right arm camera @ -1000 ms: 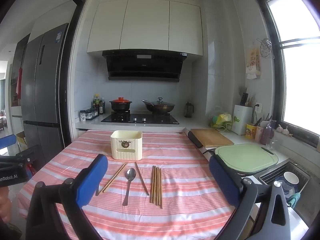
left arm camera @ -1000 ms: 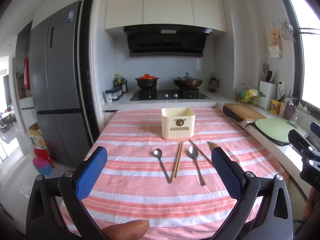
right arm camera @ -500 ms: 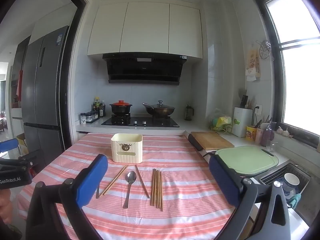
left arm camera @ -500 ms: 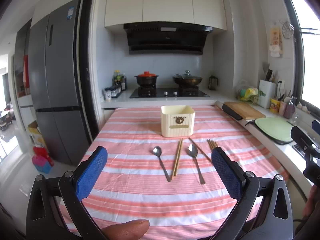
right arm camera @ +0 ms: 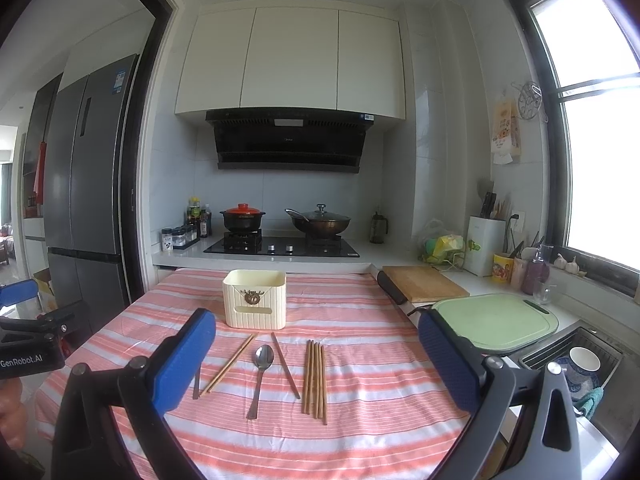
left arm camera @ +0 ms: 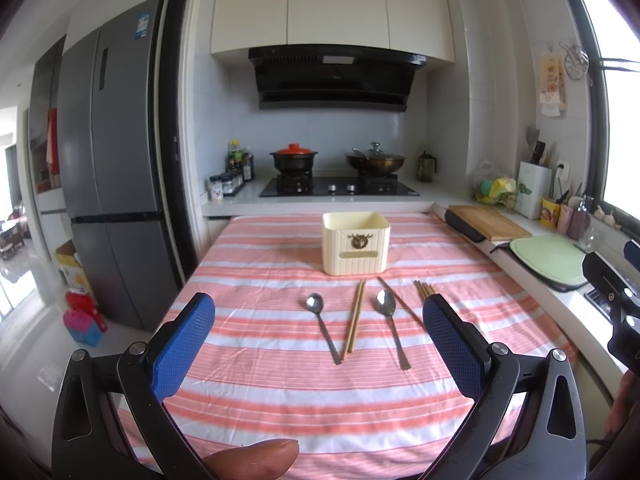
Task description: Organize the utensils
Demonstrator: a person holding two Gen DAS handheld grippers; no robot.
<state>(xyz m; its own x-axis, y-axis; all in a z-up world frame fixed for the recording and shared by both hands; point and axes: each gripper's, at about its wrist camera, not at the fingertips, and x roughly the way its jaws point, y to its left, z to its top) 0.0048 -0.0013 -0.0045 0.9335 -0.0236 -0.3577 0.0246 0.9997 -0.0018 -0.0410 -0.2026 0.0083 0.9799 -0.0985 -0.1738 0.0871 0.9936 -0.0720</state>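
A cream holder box (left arm camera: 355, 242) (right arm camera: 255, 299) stands mid-table on the striped cloth (left arm camera: 280, 384). In front of it lie two metal spoons (left arm camera: 322, 326) (left arm camera: 392, 332), a pair of light chopsticks (left arm camera: 355, 314), one dark chopstick (right arm camera: 285, 364) and a bundle of brown chopsticks (right arm camera: 315, 382). In the right wrist view one spoon (right arm camera: 260, 378) shows whole; the other is mostly hidden behind a finger. My left gripper (left arm camera: 318, 330) hangs open above the near table, holding nothing. My right gripper (right arm camera: 316, 352) is open too, to the right of it.
A stove with a red-lidded pot (left arm camera: 294, 157) and a wok (left arm camera: 375, 160) stands beyond the table. A wooden board (right arm camera: 424, 283), green board (right arm camera: 496, 320) and sink with a cup (right arm camera: 584, 360) line the right counter. A grey fridge (left arm camera: 112, 168) stands left.
Both views have drifted slightly: the table and utensils sit a little lower and closer in the left wrist view. Both grippers stay open and nothing on the table has moved.
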